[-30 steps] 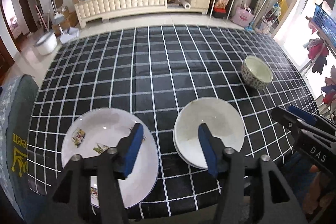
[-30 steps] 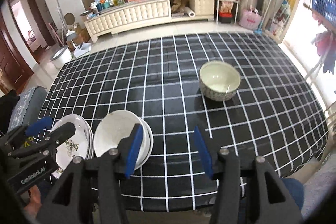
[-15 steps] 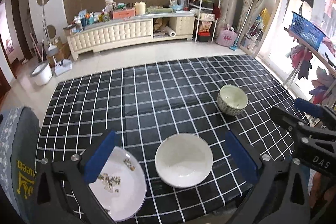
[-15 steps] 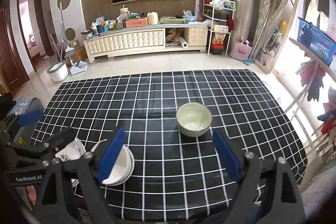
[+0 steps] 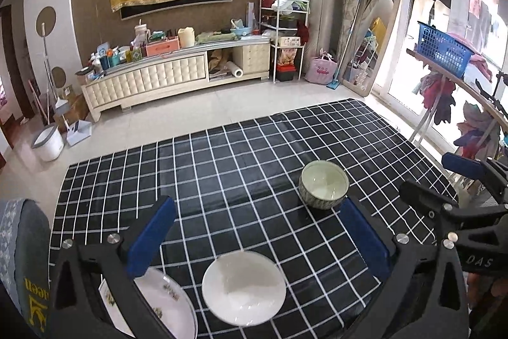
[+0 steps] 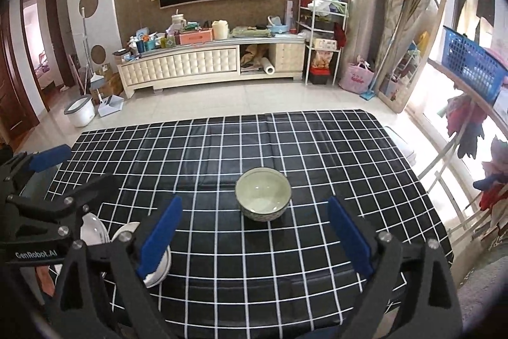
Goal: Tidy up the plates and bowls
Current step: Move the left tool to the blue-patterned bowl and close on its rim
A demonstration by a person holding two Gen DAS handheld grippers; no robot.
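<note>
A patterned green bowl (image 5: 323,184) stands upright on the black checked table (image 5: 241,173), right of centre; it also shows in the right wrist view (image 6: 263,193). A stack of white bowls (image 5: 243,287) sits near the front edge, with a decorated white plate (image 5: 158,307) to its left. My left gripper (image 5: 257,239) is wide open and empty, raised above the white bowls. My right gripper (image 6: 254,239) is wide open and empty, raised in front of the green bowl. In the right wrist view the white bowls (image 6: 157,267) and the plate (image 6: 92,231) are partly hidden by the grippers.
A grey chair back (image 5: 22,259) stands at the table's left. A clothes rack with a blue basket (image 5: 444,50) stands to the right. A cream cabinet (image 5: 177,75) lines the far wall across the floor.
Both grippers have opened wide and pulled up and back from the table. The dishes look smaller and lower in both views and have not moved.
</note>
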